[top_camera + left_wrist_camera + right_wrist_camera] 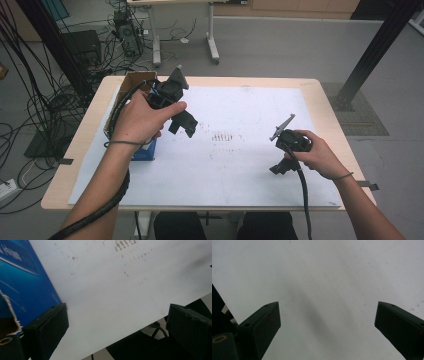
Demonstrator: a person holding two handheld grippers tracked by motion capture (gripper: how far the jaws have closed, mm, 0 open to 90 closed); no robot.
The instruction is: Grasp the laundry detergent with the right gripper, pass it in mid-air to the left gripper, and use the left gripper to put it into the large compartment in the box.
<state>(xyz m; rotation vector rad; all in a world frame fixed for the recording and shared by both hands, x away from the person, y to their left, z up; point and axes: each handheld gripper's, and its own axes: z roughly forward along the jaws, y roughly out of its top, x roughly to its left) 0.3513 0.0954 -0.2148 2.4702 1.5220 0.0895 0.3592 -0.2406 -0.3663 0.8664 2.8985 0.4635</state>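
One blue cardboard box [142, 150], top torn open, contents hidden, is sitting just beside the left gripper [184, 124]. Both left and right gripper [280, 167] are hovering spread, pinching nothing, over the white sheet [235, 160].

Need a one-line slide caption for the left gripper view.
Left gripper, jaws open, above the white sheet beside the blue box.

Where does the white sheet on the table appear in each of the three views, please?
High view: the white sheet covers most of the tabletop.
Left gripper view: it runs from the top down to a diagonal edge at lower right.
Right gripper view: it spreads behind both fingers.
Shared landmark: the dark marks at its middle, seen at the left gripper view's top.
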